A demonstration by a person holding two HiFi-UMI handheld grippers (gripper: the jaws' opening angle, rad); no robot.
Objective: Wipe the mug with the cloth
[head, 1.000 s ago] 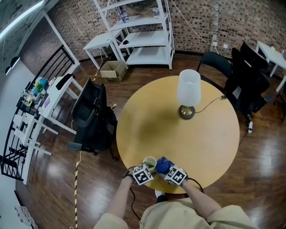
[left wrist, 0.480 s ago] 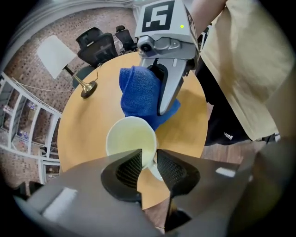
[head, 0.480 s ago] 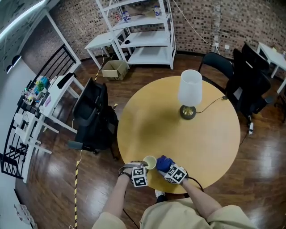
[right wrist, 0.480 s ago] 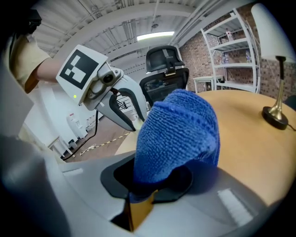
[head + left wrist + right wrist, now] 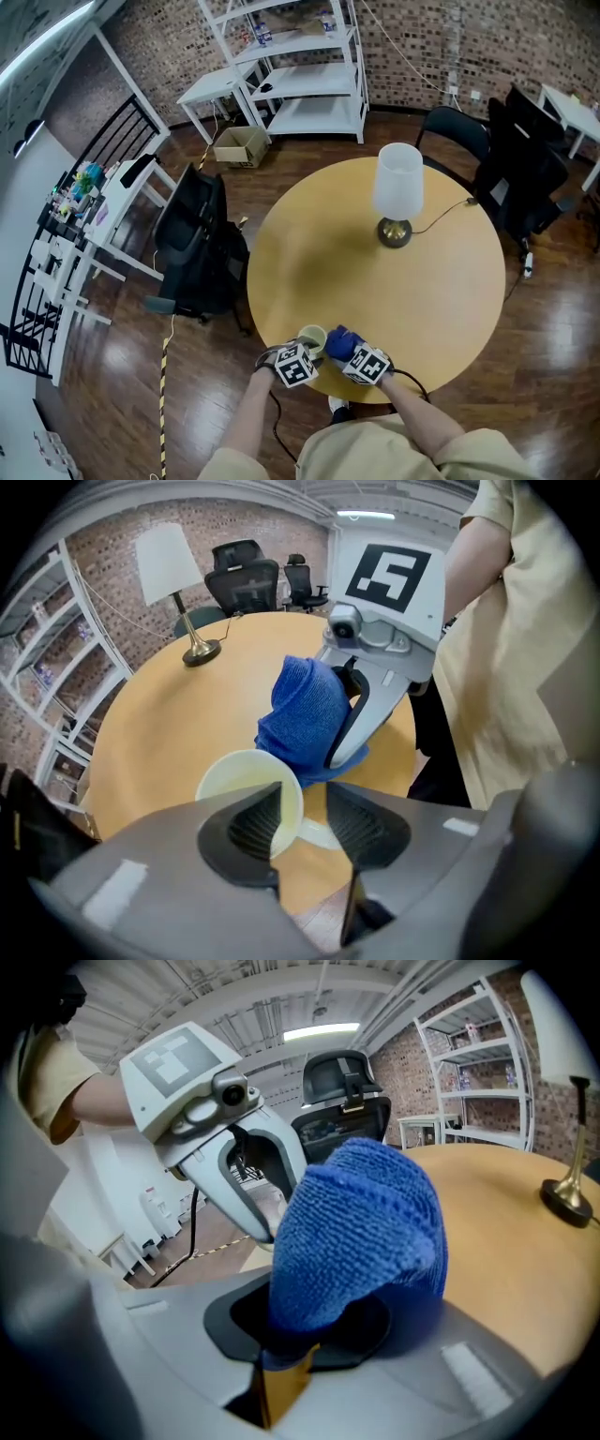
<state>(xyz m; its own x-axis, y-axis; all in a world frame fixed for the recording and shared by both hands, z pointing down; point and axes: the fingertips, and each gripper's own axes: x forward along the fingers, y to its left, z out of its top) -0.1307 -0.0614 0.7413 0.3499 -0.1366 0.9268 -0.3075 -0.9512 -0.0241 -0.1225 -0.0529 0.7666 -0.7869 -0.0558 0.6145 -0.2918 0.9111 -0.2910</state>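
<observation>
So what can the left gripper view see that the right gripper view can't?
Only the left gripper view looks down into the pale mug. The mug's wall sits between the jaws of the left gripper, which have just been closing, with a gap beside one pad. It also shows the right gripper from outside.

Only the right gripper view shows the left gripper from outside, and its own jaws shut on the blue cloth.

Both show the blue cloth, the round table and the lamp.
</observation>
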